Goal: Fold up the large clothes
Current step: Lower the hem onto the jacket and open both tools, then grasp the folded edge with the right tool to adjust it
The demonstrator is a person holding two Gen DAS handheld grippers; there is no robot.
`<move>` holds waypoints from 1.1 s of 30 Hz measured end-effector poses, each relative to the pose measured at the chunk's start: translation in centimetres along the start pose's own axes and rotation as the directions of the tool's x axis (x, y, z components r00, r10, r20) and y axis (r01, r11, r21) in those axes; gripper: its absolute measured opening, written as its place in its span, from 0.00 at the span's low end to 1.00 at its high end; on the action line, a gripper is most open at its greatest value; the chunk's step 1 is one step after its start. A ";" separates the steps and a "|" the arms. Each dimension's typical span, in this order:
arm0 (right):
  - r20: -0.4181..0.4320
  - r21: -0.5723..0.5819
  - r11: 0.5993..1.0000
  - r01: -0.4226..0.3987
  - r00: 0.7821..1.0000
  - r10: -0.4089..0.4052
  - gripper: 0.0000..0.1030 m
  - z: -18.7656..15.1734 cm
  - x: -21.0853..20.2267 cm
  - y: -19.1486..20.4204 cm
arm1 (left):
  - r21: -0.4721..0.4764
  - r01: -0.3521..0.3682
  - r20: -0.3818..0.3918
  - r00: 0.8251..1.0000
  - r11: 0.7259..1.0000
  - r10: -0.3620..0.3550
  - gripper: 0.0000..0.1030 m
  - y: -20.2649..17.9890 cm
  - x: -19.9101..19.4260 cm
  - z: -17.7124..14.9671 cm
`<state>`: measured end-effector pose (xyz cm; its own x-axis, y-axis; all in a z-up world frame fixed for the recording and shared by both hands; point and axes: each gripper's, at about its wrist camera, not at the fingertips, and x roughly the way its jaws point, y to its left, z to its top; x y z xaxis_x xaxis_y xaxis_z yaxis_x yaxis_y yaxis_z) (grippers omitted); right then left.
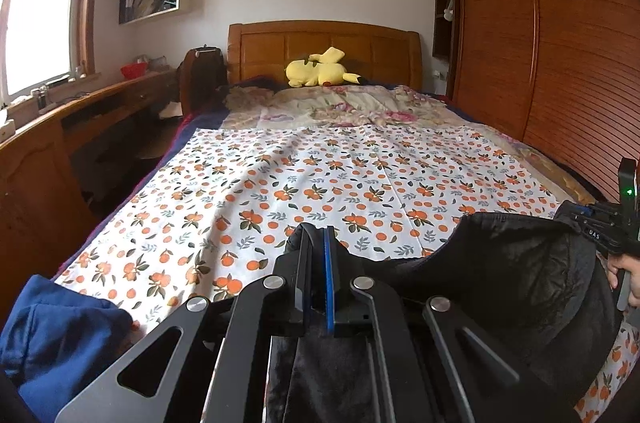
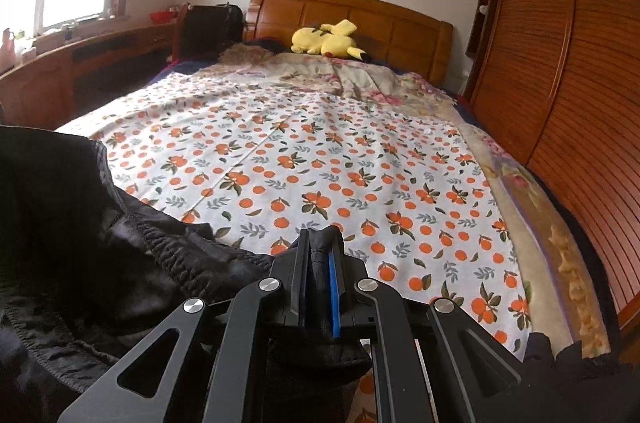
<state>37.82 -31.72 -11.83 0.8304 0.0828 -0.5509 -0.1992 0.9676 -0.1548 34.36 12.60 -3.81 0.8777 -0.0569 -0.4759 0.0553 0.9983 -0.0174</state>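
the black garment hangs slack between both grippers at the foot of the bed, above its orange-print sheet. the left gripper has its fingers pinching one edge of the garment; the right gripper has its fingers pinching a bunched fold. a blue garment lies left of the left gripper.

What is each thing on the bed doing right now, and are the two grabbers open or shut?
Left gripper: shut on the black garment.
Right gripper: shut on the black garment.
Black garment: held up, sagging between the grippers.
Orange-print sheet: spread flat on the bed.
Yellow plush toy: lying by the headboard.
Blue garment: crumpled at the sheet's near corner.
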 end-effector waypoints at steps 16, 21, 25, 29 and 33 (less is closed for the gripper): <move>-0.012 0.050 0.999 -0.003 1.000 0.004 0.81 -0.3 0.9 0.7 | 0.015 -0.008 -0.073 0.997 1.000 0.009 0.74 -0.9 2.2 -6.7; -0.021 0.016 0.997 -0.071 0.997 0.072 0.75 0.0 -0.8 3.0 | 0.002 0.038 -0.074 0.997 0.999 -0.037 0.81 -2.0 0.9 -9.0; -0.053 -0.024 0.989 -0.148 0.988 0.147 0.68 -0.3 -1.1 6.6 | 0.031 0.072 -0.061 0.996 0.997 -0.070 0.86 -3.2 -0.2 -9.6; -0.056 -0.048 0.975 -0.215 0.976 0.212 0.62 -0.6 -1.5 10.3 | 0.048 0.103 -0.054 0.993 0.994 -0.100 0.87 -3.7 -1.3 -10.0; -0.073 -0.068 0.964 -0.256 0.965 0.252 0.59 -0.4 -1.3 13.4 | 0.055 0.121 -0.056 0.991 0.991 -0.118 0.87 -3.5 -2.1 -10.6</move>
<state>33.89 -18.95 -13.52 0.7135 0.3060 -0.6303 -0.4403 0.8956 -0.0636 27.29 9.34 -12.10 0.8368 -0.1739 -0.5192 0.1875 0.9819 -0.0266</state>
